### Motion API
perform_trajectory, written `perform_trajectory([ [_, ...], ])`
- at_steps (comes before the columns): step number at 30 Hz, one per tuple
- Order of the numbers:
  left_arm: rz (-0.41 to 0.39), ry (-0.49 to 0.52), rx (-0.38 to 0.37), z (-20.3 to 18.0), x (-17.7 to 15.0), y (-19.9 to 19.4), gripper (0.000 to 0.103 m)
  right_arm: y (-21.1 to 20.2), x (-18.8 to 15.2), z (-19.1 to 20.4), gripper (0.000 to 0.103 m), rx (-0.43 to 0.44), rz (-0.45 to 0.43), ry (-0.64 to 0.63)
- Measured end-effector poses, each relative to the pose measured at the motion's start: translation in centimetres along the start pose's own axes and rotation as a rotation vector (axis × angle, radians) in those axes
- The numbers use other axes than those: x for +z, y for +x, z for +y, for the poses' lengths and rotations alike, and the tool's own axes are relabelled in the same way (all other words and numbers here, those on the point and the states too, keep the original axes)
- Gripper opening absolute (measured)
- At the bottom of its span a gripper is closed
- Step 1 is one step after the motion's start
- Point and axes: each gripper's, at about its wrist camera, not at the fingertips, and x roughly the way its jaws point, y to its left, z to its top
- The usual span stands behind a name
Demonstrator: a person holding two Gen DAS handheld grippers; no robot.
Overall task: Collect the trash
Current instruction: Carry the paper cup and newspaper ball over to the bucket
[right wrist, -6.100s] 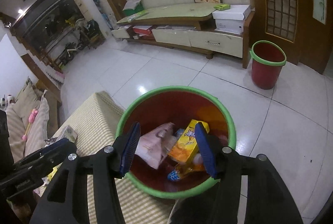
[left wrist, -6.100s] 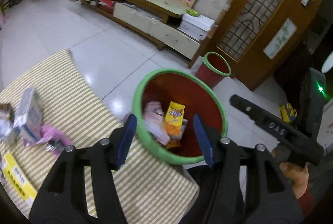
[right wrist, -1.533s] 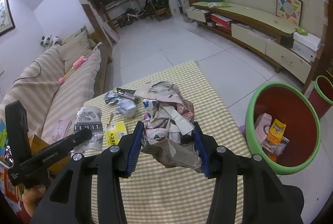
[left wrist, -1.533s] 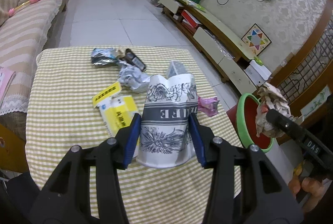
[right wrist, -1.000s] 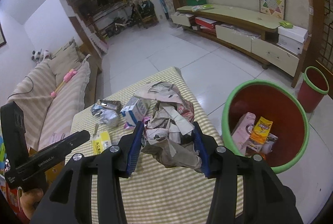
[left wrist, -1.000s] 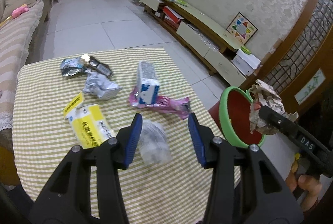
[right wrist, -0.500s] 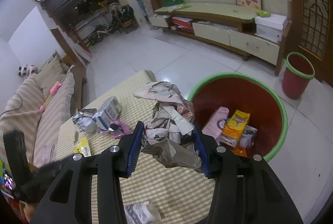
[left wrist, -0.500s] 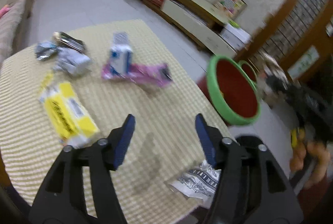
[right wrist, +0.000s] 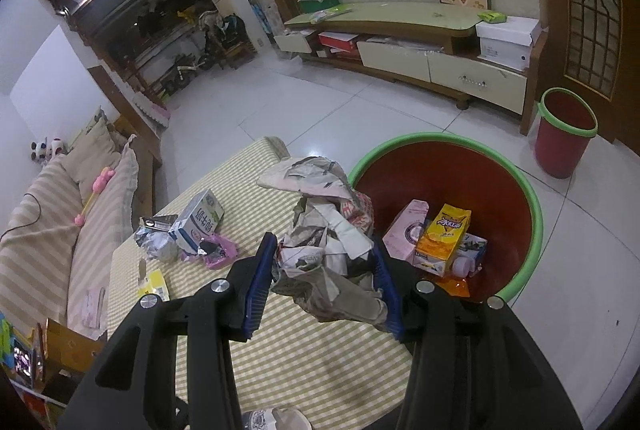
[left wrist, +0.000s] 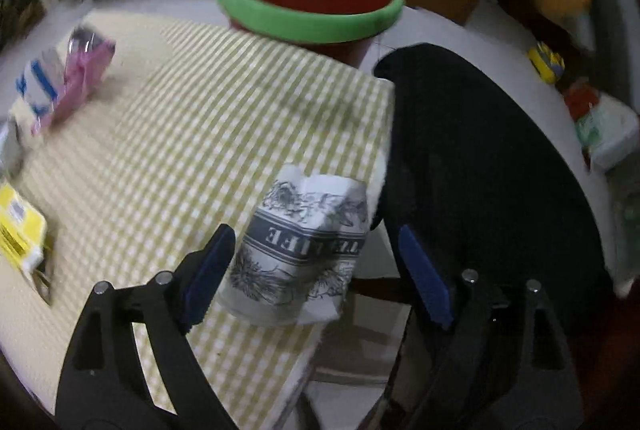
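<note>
A crushed white paper cup (left wrist: 302,250) with dark print lies on the checked tablecloth (left wrist: 192,118) near the table's edge, between the spread fingers of my open left gripper (left wrist: 316,268). My right gripper (right wrist: 326,280) is shut on a crumpled newspaper wad (right wrist: 328,230), held above the table edge beside the red bin with a green rim (right wrist: 532,206), which also shows in the left wrist view (left wrist: 312,26). The bin holds a pink carton (right wrist: 406,230), a yellow carton (right wrist: 444,234) and other packs. The cup's top peeks in the right wrist view (right wrist: 272,420).
On the table lie a white-blue milk carton (right wrist: 198,220), a pink wrapper (right wrist: 216,250), crumpled foil (right wrist: 156,244) and a yellow box (right wrist: 154,284). A smaller red bin (right wrist: 564,134) stands by the low TV cabinet (right wrist: 400,38). A sofa (right wrist: 52,226) sits left of the table.
The left gripper let go of the paper cup, which dropped to the table near the edge, then swung down around it. The right gripper carried the newspaper wad toward the bin.
</note>
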Motion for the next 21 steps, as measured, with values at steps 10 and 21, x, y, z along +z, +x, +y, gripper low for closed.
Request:
perform_trajectory([
  [10,0.022,-0.099,-0.076,1.3,0.0,1.0,0.053,0.5,-0.2,0.0,0.046,0.015,0.015,0.005],
  [21,-0.174,-0.241,-0.068,4.0,5.8,-3.8,0.047,-0.8,0.6,-3.6,0.046,-0.047,-0.032,0.056],
])
